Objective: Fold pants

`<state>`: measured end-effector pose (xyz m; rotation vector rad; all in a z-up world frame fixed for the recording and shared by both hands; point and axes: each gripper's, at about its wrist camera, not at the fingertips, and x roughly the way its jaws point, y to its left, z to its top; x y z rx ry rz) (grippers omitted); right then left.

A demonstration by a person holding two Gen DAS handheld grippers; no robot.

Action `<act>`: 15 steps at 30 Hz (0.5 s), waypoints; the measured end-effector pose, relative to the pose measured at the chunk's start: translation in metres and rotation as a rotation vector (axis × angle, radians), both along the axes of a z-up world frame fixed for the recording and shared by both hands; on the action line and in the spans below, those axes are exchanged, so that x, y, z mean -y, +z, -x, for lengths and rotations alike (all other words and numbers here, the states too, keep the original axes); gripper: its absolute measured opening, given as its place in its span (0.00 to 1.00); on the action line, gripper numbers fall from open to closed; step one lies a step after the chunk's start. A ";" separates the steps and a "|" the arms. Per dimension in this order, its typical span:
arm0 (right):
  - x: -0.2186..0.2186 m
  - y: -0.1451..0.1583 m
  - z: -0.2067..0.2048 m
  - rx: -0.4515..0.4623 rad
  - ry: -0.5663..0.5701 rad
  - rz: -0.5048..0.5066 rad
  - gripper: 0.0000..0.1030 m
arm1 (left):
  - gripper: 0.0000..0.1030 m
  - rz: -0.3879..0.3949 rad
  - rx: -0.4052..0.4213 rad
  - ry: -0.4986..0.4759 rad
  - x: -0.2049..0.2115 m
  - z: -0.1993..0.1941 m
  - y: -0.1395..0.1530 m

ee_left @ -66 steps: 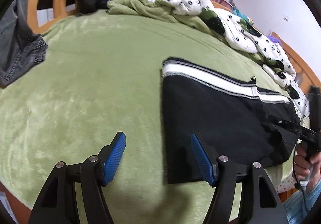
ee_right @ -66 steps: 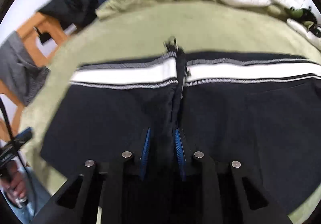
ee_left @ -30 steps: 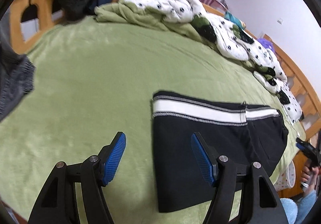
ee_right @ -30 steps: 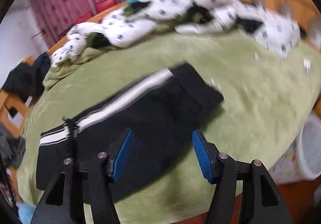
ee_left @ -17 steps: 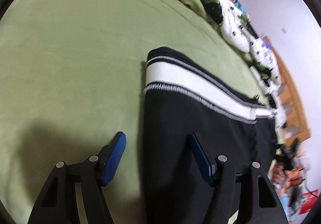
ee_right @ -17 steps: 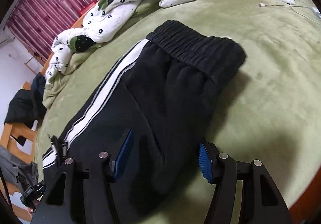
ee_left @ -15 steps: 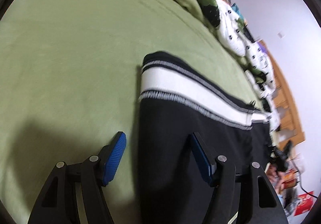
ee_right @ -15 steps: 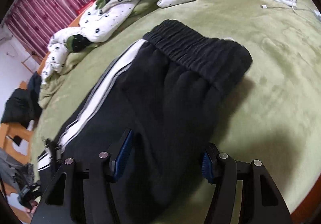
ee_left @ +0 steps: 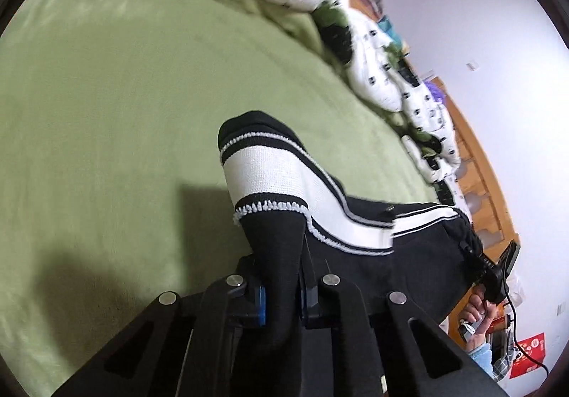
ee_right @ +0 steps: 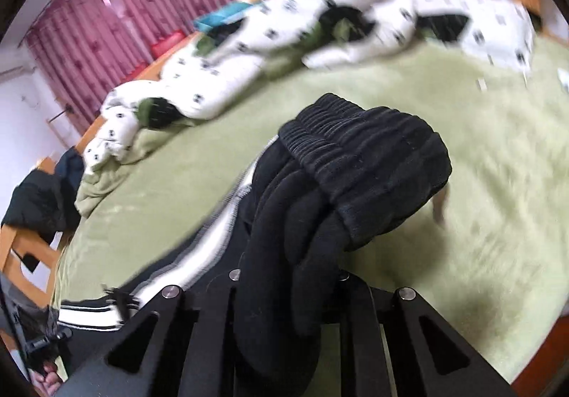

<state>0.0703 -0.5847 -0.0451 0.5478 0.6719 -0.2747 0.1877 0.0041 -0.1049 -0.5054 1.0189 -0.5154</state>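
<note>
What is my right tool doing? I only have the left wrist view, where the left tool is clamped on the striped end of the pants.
Observer: The right tool is shut on the waistband end of the pants, bunching the black fabric.
Operator: Is that end flat on the bed?
Observer: No, the waistband is lifted and curls over above the green blanket.
Operator: Anything close beyond it?
Observer: A white spotted quilt lies along the far edge, apart from the pants.
</note>
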 end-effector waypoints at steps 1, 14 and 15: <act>-0.008 0.013 -0.005 0.018 0.012 0.009 0.14 | 0.10 0.009 0.006 0.006 -0.002 -0.003 0.008; -0.085 0.024 -0.075 0.125 0.265 0.006 0.13 | 0.11 -0.212 0.078 0.146 -0.108 -0.065 0.050; -0.084 0.003 -0.085 0.082 0.265 0.000 0.13 | 0.11 -0.230 0.058 0.141 -0.112 -0.073 0.037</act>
